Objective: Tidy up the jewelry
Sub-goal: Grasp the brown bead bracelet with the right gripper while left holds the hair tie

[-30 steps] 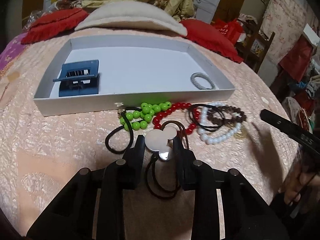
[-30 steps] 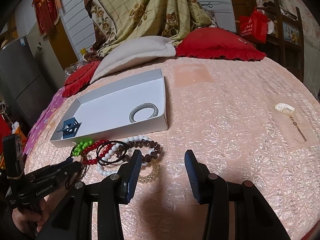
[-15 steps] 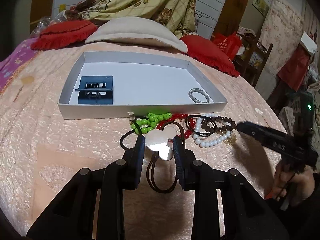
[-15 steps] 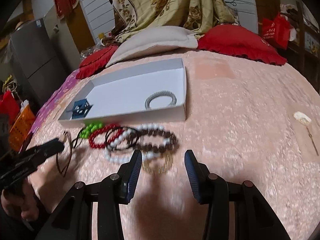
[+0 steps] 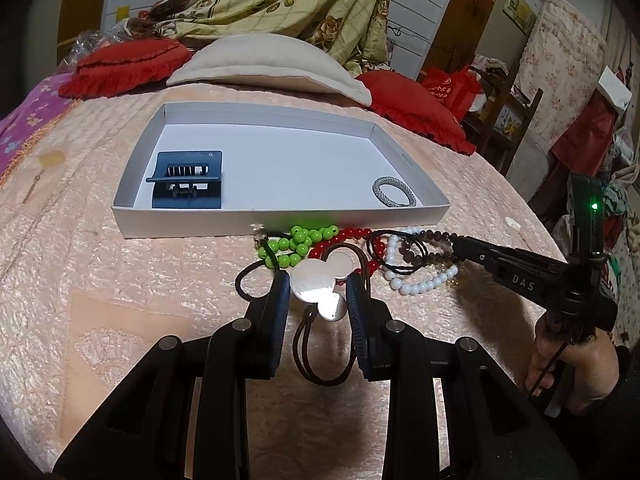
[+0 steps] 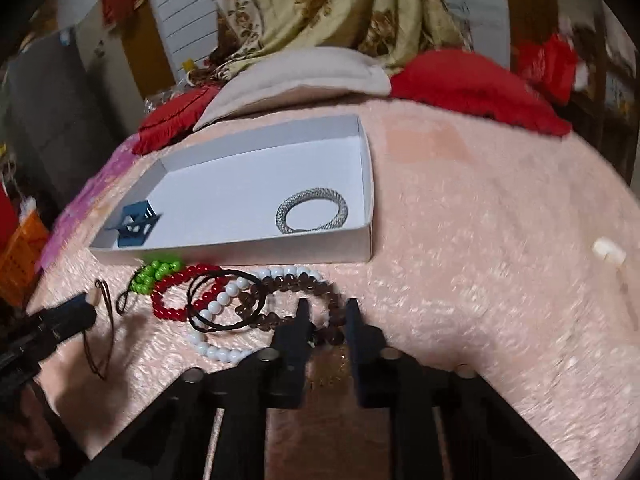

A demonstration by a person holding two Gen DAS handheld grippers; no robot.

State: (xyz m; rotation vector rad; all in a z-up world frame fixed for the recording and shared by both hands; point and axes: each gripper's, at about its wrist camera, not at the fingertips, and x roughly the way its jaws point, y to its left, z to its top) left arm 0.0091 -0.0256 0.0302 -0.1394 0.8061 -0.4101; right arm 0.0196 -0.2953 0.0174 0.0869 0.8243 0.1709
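Two pieces sit in the white box at upper centre: a blue clip and a silver bracelet. My left gripper pinches the mouse-shaped hair tie. My right gripper has just been closing on the brown bead bracelet; the bead pile below the box remains.

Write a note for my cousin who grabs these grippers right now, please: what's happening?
Left gripper: shut on the mouse-charm hair tie, held up.
Right gripper: jaws have just been closing around the brown bracelet.
Done: blue clip and silver bracelet lie in the white box.
Left: both gripped pieces, plus green beads, red bracelet and white bracelet beside the box.
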